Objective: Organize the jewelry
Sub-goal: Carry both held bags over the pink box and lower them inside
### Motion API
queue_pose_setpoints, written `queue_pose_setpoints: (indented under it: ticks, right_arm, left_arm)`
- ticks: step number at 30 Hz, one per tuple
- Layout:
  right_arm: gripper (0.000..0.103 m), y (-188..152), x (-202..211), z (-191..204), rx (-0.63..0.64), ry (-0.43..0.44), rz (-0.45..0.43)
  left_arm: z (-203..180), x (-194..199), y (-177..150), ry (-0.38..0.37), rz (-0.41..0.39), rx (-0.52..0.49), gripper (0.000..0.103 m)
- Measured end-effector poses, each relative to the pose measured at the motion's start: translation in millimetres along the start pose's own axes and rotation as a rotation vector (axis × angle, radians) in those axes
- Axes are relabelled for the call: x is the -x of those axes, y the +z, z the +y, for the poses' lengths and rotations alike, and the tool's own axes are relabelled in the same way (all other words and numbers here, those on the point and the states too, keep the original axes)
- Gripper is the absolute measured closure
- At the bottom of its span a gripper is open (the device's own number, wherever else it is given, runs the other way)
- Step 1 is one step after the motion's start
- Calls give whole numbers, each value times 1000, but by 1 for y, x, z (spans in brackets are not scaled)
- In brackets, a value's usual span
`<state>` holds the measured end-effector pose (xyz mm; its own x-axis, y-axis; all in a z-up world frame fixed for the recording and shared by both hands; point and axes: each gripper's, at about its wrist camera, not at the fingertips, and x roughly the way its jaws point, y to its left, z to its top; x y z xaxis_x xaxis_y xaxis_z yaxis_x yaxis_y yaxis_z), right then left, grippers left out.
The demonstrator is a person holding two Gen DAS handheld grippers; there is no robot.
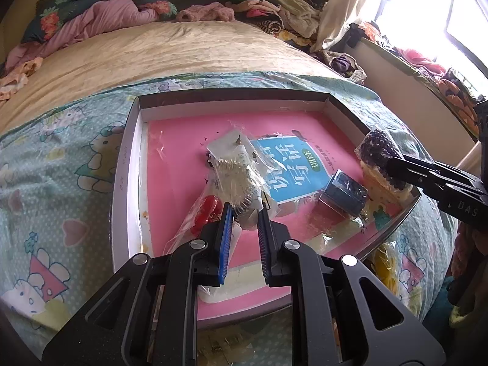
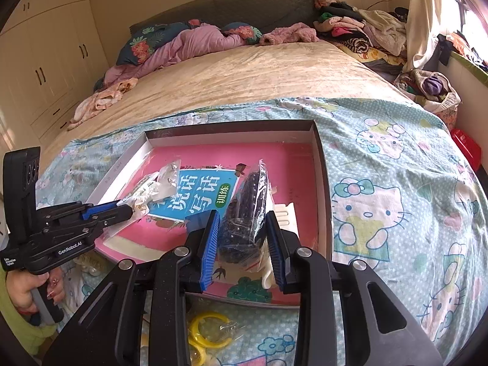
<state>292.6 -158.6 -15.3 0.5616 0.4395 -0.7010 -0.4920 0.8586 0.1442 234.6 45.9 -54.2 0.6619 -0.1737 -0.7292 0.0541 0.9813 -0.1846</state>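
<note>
A shallow box lid (image 1: 131, 152) with a pink book (image 1: 177, 152) in it lies on the bed. My left gripper (image 1: 244, 210) is shut on a clear bag of silver-white bead jewelry (image 1: 231, 177) and holds it over the book; it also shows in the right wrist view (image 2: 146, 195). My right gripper (image 2: 244, 222) is shut on a clear bag of dark beads (image 2: 247, 213), which also shows in the left wrist view (image 1: 378, 146) over the lid's right side. A bagged red piece (image 1: 207, 213) and a small blue box (image 1: 344, 192) lie on the book.
Yellow rings in a bag (image 2: 207, 332) lie on the Hello Kitty sheet (image 2: 381, 201) in front of the lid. Heaped clothes (image 2: 350, 27) and pillows (image 2: 183, 42) lie at the bed's head. A wardrobe (image 2: 48, 61) stands at the left.
</note>
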Motion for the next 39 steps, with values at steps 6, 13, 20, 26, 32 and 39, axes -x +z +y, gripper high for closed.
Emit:
queue_pose_setpoints:
  ticks: [6,13,20,26,32,39]
  right_arm:
    - [74,-7,-4,3,-1,9,24]
    - [73,-10,-2,4,-8,10,21]
    - [72,-12,1,3,-16,12,17]
    - [71,-17,6,3,-31,20,13]
    - [68,-19,18,2,-38,33,-14]
    - [59,-19,32,1,-58,39,-44]
  left_arm:
    - [0,1,0,-1,0,3,93]
    - [0,2,-1,-2,1,3,93]
    - [-3,3,-4,-1,3,-2,93]
    - [-5,4,-7,0,5,-3,93]
    - [-5,5,-8,0,6,-5,93]
    - [-6,8,-8,1,3,-5,93]
